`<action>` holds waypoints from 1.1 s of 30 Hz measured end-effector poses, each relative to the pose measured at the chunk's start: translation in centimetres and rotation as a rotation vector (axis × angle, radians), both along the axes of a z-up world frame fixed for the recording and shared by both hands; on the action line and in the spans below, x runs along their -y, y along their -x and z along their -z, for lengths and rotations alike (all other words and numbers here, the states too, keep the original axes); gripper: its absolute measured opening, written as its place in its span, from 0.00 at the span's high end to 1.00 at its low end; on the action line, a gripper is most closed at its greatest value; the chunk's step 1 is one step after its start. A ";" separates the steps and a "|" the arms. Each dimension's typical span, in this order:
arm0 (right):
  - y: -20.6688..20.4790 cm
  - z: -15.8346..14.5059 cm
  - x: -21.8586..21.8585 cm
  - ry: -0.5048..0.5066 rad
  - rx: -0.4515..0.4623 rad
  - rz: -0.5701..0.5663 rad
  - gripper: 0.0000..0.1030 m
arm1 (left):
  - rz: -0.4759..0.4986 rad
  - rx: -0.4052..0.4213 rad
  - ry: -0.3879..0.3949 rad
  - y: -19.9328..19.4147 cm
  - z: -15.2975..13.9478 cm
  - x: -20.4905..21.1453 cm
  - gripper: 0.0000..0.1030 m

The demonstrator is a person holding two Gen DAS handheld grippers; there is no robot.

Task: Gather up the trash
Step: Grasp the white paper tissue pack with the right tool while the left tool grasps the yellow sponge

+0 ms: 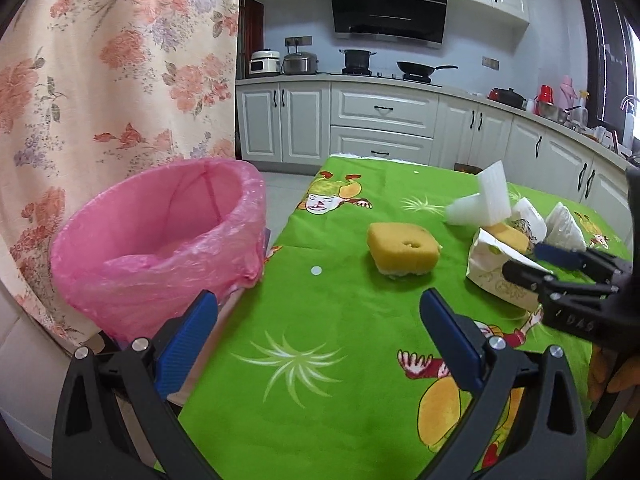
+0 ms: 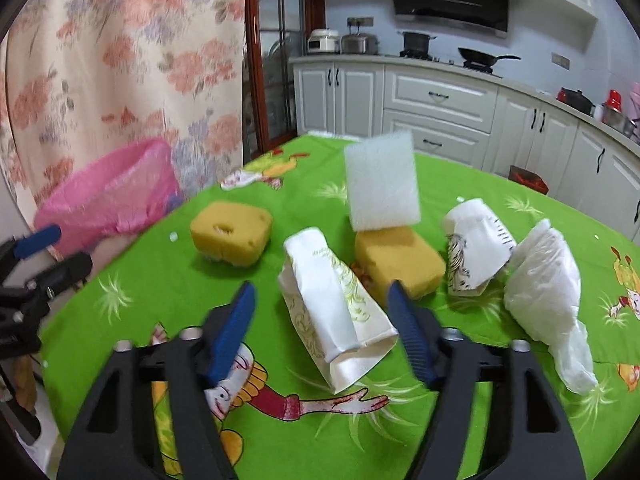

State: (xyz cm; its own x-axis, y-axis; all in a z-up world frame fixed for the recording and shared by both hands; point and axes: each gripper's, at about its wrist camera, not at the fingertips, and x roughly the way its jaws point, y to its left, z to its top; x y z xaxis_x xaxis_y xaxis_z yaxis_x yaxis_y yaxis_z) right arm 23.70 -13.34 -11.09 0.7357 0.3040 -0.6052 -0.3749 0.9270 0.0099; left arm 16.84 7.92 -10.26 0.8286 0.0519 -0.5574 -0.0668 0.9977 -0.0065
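Two grippers: both low over the table (image 2: 168, 292), which wears a green cartoon cloth.
Right gripper (image 2: 322, 322): jaws about half open, straddling a crushed white paper carton (image 2: 332, 304); the right pad sits close against its side, the left pad stands clear of it; no firm grip visible.
Left gripper (image 1: 318, 320): jaws wide apart, nothing between them but cloth.
Trash on the table: yellow sponge (image 2: 232, 232) at 11 o'clock from the carton; second yellow sponge (image 2: 396, 258) at 1 o'clock, white foam block (image 2: 380, 180) leaning on it; crumpled printed paper (image 2: 476, 248) and white plastic bag (image 2: 548, 292) at 3 o'clock.
Bin: pink-lined bin (image 1: 160, 240) beside the table's left edge, at 10 o'clock from the left gripper.
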 end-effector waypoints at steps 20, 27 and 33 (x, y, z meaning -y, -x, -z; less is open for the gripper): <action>3.8 -0.4 3.9 -0.027 0.029 0.036 0.80 | 0.024 -0.093 0.051 -7.9 1.3 4.4 0.05; 4.2 -0.3 4.9 -0.065 0.027 0.066 0.80 | 0.031 -0.136 0.019 -11.2 2.2 7.0 0.06; 4.5 -0.6 5.7 -0.096 0.031 0.086 0.80 | 0.036 -0.200 -0.035 -13.1 3.7 8.1 0.19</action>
State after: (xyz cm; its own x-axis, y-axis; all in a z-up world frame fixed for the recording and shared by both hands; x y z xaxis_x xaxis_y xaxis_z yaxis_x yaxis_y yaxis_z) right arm 19.20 -19.08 -10.53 0.7795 0.2948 -0.5527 -0.2961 0.9510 0.0896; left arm 29.91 -0.23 -13.94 0.7030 0.0469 -0.7096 -0.0280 0.9989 0.0383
